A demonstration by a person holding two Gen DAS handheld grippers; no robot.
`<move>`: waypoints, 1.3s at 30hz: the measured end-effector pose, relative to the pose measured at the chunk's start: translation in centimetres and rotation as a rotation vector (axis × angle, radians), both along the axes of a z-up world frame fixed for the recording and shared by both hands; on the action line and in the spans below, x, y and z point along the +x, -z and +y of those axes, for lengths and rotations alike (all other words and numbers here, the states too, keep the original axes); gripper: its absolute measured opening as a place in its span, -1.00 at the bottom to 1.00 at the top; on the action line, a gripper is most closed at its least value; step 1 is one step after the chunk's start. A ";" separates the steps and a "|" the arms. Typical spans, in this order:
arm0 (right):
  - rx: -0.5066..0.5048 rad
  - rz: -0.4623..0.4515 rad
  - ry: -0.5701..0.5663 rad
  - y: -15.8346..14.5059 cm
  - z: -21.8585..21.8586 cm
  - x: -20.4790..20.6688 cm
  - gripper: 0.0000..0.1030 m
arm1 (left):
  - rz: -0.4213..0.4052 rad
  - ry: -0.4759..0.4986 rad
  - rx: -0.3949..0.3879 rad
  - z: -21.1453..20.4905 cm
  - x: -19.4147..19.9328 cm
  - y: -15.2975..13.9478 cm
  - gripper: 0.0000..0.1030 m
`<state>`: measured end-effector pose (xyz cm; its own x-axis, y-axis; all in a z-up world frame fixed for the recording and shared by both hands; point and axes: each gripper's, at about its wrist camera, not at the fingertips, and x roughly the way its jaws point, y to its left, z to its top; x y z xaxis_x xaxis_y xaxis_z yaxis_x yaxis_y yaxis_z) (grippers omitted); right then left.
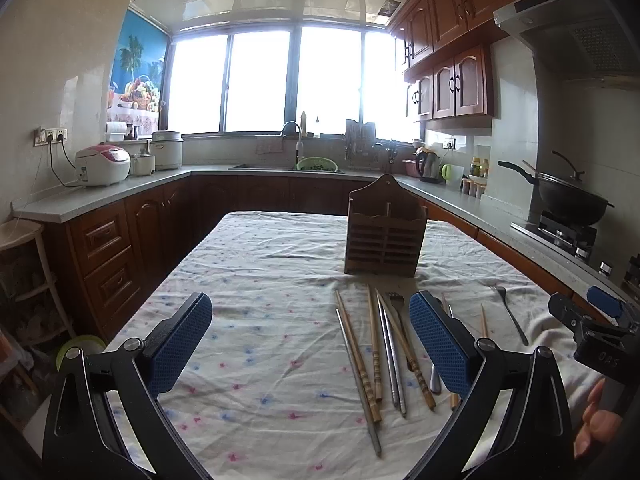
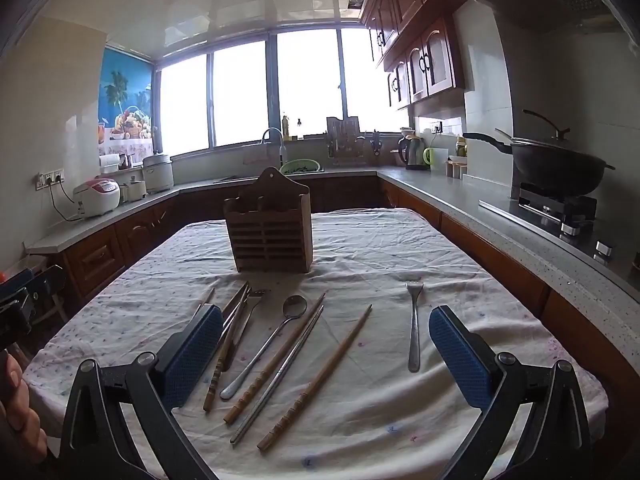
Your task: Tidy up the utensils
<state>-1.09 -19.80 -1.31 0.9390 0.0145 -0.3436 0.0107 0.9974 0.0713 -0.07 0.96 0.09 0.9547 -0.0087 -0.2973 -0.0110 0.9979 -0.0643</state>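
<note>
A wooden slatted utensil holder [image 1: 385, 236] [image 2: 270, 232] stands upright on the cloth-covered table [image 1: 260, 340] [image 2: 380, 248]. In front of it lie several wooden and metal chopsticks [image 1: 362, 360] [image 2: 316, 380], a spoon [image 2: 266, 346] and two forks, one apart at the right [image 2: 414, 324] [image 1: 510, 314]. My left gripper [image 1: 310, 344] hovers open over bare cloth, left of the chopsticks. My right gripper [image 2: 326, 356] is open above the chopsticks and spoon, touching nothing. The right gripper's body also shows at the right edge [image 1: 596, 320] of the left wrist view.
Kitchen counters wrap around the table on three sides. A rice cooker [image 1: 103, 165] sits on the left counter, a sink [image 1: 288, 166] under the window, a wok on the stove [image 2: 560, 176] at the right. A person's fingers [image 1: 596, 424] show at the frame edge.
</note>
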 end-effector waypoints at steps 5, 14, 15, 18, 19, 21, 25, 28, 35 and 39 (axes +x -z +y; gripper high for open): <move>-0.010 -0.015 0.003 -0.3 0.2 -0.1 1.00 | 0.002 -0.001 -0.008 0.2 0.1 0.2 0.97; -0.015 -0.014 0.002 -0.3 0.3 0.0 1.00 | 0.003 0.002 -0.010 0.3 0.0 0.2 0.97; -0.015 -0.013 0.003 -0.3 0.3 -0.1 1.00 | 0.002 0.002 -0.010 0.1 0.1 0.2 0.97; -0.016 -0.014 0.003 -0.3 0.4 -0.1 1.00 | 0.002 0.002 -0.009 0.1 0.1 0.2 0.97; -0.016 -0.014 0.003 -0.3 0.4 0.0 1.00 | 0.002 0.002 -0.010 0.1 0.2 0.2 0.97; -0.015 -0.015 0.003 -0.3 0.4 -0.1 1.00 | 0.002 0.001 -0.008 0.1 0.1 0.2 0.97; -0.016 -0.016 0.002 -0.3 0.4 -0.1 1.00 | 0.002 0.001 -0.009 0.1 0.1 0.2 0.97; -0.016 -0.018 0.000 -0.3 0.5 -0.1 1.00 | 0.001 0.001 -0.008 -0.1 0.2 0.2 0.97; -0.014 -0.019 -0.002 -0.4 0.6 -0.1 1.00 | 0.002 0.000 -0.007 0.0 0.1 0.2 0.97; -0.013 -0.014 -0.006 -0.4 0.7 0.0 1.00 | 0.007 -0.001 -0.008 0.0 0.3 0.3 0.97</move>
